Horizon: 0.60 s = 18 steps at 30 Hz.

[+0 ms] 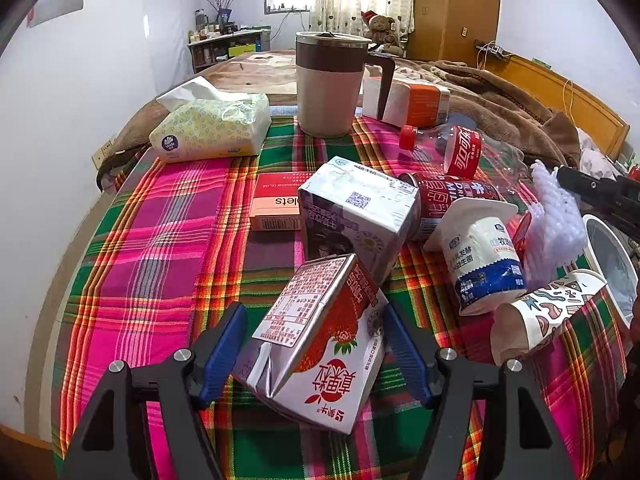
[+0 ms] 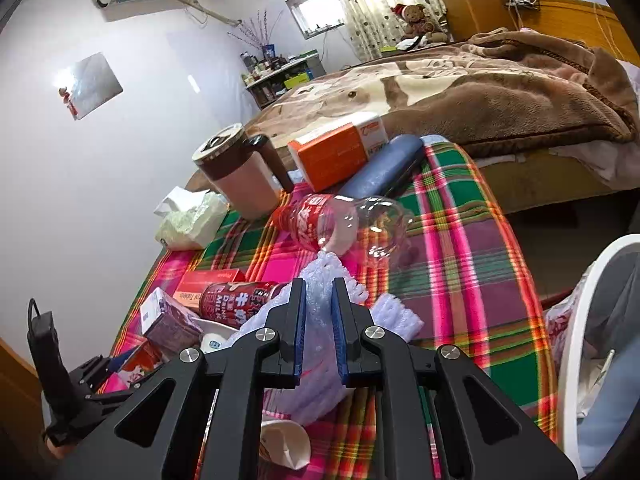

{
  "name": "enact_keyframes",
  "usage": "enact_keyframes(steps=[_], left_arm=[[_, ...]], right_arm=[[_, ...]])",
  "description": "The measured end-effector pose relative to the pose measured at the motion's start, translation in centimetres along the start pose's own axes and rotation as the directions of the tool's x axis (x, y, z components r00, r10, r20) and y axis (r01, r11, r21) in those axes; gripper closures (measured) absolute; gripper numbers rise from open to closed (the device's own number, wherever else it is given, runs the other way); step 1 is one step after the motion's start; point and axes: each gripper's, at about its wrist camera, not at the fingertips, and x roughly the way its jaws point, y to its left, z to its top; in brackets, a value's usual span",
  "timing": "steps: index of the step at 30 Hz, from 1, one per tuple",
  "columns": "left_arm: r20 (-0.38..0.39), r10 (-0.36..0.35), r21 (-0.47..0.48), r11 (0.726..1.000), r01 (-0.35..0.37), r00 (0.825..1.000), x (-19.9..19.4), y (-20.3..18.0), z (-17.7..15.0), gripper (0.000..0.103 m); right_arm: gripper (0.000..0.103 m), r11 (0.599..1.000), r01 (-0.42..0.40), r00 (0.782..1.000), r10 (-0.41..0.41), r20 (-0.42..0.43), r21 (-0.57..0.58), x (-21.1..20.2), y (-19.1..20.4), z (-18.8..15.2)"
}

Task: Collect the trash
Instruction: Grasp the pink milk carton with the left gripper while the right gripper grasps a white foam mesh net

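Observation:
My left gripper [image 1: 316, 320] is open, its blue pads on either side of a strawberry milk carton [image 1: 320, 344] lying on the plaid tablecloth, not squeezing it. My right gripper [image 2: 319, 292] is shut on a white bubble-wrap piece [image 2: 320, 384], held above the table; the wrap also shows in the left wrist view [image 1: 554, 220]. Other trash lies around: a purple milk carton [image 1: 356, 216], a red milk can [image 1: 452, 196], a yogurt bottle [image 1: 484, 264], a paper cup [image 1: 548, 316], an empty cola bottle [image 2: 344, 224] and a pink tablet box [image 1: 276, 206].
A lidded mug [image 1: 330, 84], tissue pack [image 1: 212, 126], orange-white box [image 2: 340, 152] and blue case [image 2: 384, 168] stand at the table's far side. A white bin [image 2: 576, 344] stands at the table's right edge. A bed with a brown blanket [image 2: 480, 88] lies behind.

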Motion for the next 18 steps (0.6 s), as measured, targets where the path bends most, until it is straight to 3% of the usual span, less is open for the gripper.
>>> enact_keyframes(steps=[11,18], left_arm=[[-0.036,-0.013,0.085,0.996,0.016,0.999,0.3,-1.9,-1.1,0.033],[-0.058,-0.017,0.069,0.997,0.021,0.998,0.8,-2.4,-1.9,0.036]], right_arm=[[0.090,1.000,-0.001,1.000,0.001,0.015,0.015,-0.7,-0.7,-0.1],[0.090,1.000,-0.005,1.000,0.005,0.016,0.020,-1.0,-1.1,-0.4]])
